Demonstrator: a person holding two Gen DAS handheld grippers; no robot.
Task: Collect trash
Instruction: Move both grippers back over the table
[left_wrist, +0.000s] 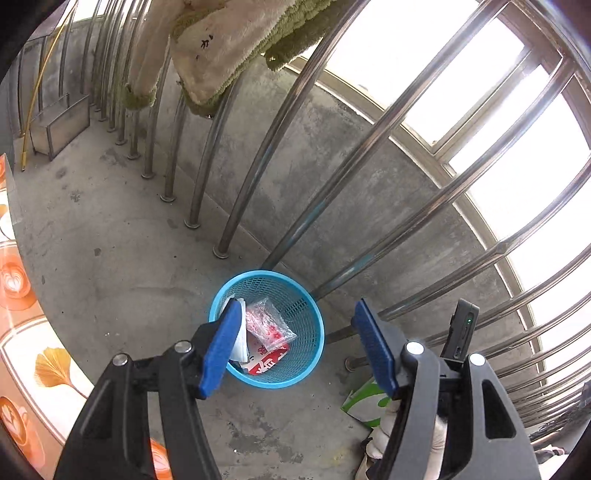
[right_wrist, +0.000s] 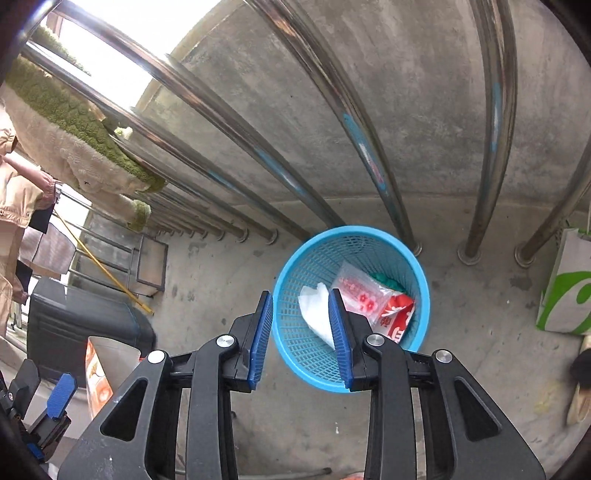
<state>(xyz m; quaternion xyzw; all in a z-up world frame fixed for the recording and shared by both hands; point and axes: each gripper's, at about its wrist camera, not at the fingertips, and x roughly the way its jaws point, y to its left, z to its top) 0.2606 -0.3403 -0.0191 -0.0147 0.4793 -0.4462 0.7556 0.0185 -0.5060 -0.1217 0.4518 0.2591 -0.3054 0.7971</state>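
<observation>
One round blue plastic mesh wastebasket (left_wrist: 306, 332) (right_wrist: 295, 332) on grey concrete floor (left_wrist: 129, 266), beside steel railing bars (left_wrist: 229, 218). Inside basket, three trash pieces: one white crumpled tissue (right_wrist: 316, 314), one clear plastic bag with red print (left_wrist: 269, 325) (right_wrist: 360, 291), one red-and-white printed packet (left_wrist: 267, 360) (right_wrist: 397, 317). Left gripper (left_wrist: 299, 345) jaws spread wide, nothing between. Right gripper (right_wrist: 301, 339) jaws apart, empty, above basket. One green-and-white paper bag (right_wrist: 567, 295) right of basket.

Basket (right_wrist: 314, 354) just ahead of the right gripper (right_wrist: 301, 339) is light blue w/ mesh pattern; inside are a white tissue (right_wrist: 316, 314), a clear bag w/ red flowers (right_wrist: 360, 291) and a red-white pack (right_wrist: 397, 315). Both grippers have blue ribbed pads (left_wrist: 221, 347) on black frames. Bag (right_wrist: 565, 291) to the right is white w/ green shape.
</observation>
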